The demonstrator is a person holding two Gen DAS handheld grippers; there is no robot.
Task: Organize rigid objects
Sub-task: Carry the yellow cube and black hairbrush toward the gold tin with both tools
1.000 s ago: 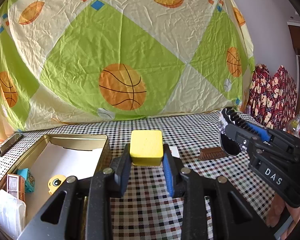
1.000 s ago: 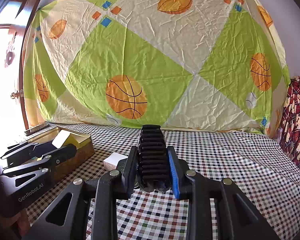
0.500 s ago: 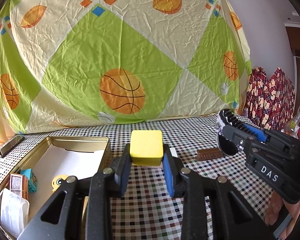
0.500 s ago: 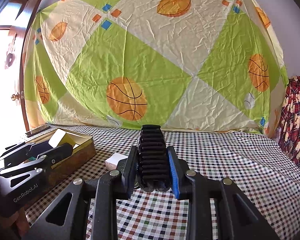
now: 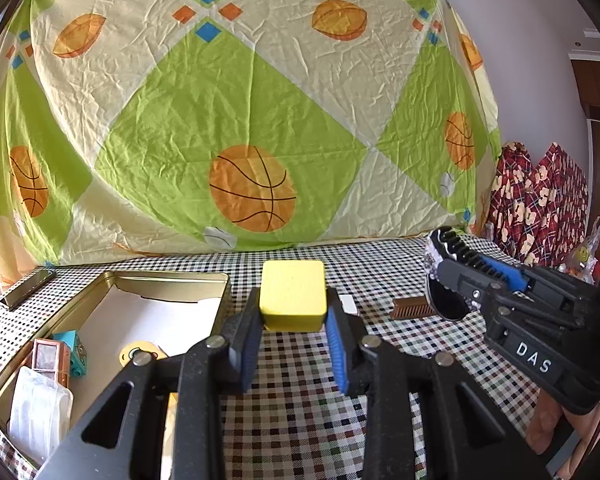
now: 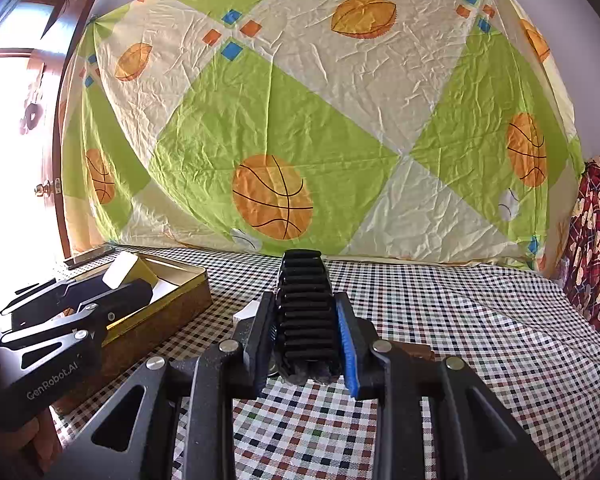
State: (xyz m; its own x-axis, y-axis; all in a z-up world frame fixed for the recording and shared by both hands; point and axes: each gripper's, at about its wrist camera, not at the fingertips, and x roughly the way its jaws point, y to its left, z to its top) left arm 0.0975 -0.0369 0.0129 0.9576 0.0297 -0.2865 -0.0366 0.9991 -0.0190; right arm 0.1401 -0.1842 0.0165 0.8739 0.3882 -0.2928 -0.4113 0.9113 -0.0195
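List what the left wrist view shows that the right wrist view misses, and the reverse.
Left wrist only: the tin's contents, a teal toy and a plastic packet, plus a brown comb on the cloth.
Right wrist only: a bright doorway with a brass knob.
Both: gold tin, checked tablecloth, left gripper shut on the yellow block, right gripper shut on the black ribbed object.

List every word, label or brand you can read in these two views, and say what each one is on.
"DAS": white letters on the black body of the right gripper, seen from the left wrist.
"GenRobot.AI": pale letters on the black body of the left gripper, seen from the right wrist.
Nothing else legible; the small items in the gold metal tin show no readable print.
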